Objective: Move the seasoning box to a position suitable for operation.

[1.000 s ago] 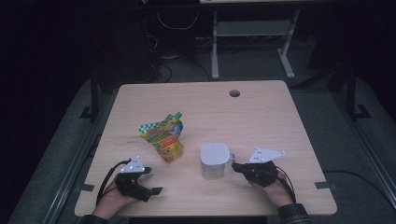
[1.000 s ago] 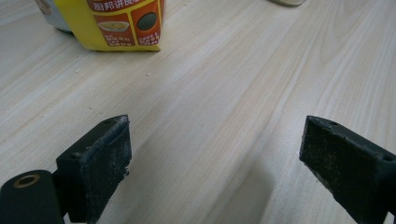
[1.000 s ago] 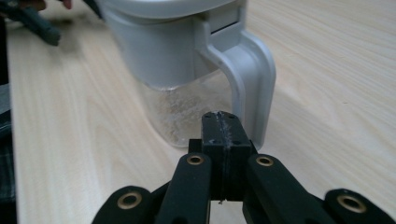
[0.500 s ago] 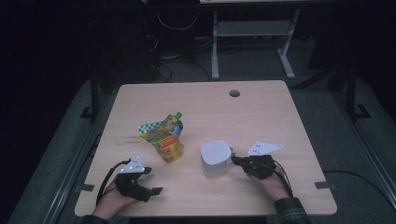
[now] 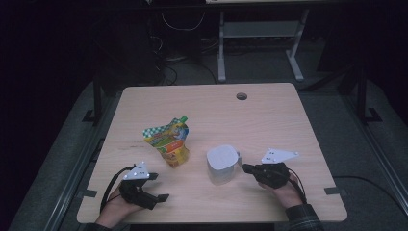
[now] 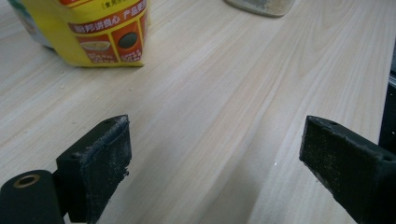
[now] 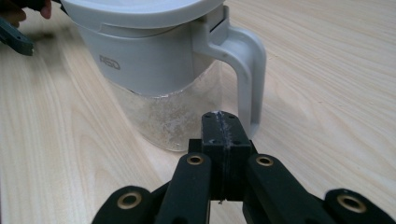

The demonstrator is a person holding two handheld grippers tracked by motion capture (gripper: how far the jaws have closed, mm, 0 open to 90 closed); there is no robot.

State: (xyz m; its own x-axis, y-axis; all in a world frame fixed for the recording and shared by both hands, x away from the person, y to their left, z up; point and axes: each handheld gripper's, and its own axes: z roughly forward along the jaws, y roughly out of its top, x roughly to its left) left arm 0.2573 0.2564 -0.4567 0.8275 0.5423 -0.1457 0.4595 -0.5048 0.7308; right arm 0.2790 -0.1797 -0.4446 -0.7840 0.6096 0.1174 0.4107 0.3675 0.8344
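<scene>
Pale wood grain covers the table (image 5: 288, 120), where a jug (image 5: 222, 165) with a grey lid, grey handle and clear lower body stands right of centre; raised letters on its grey band look like "ASD". A yellow pouch (image 5: 169, 141) with a green-checked top lies to its left, printed with Chinese characters too small to read. The right gripper (image 7: 223, 128), jaws pressed together on nothing, points at the jug's handle. The left gripper (image 6: 212, 154) rests near the front edge, jaws spread wide and empty.
</scene>
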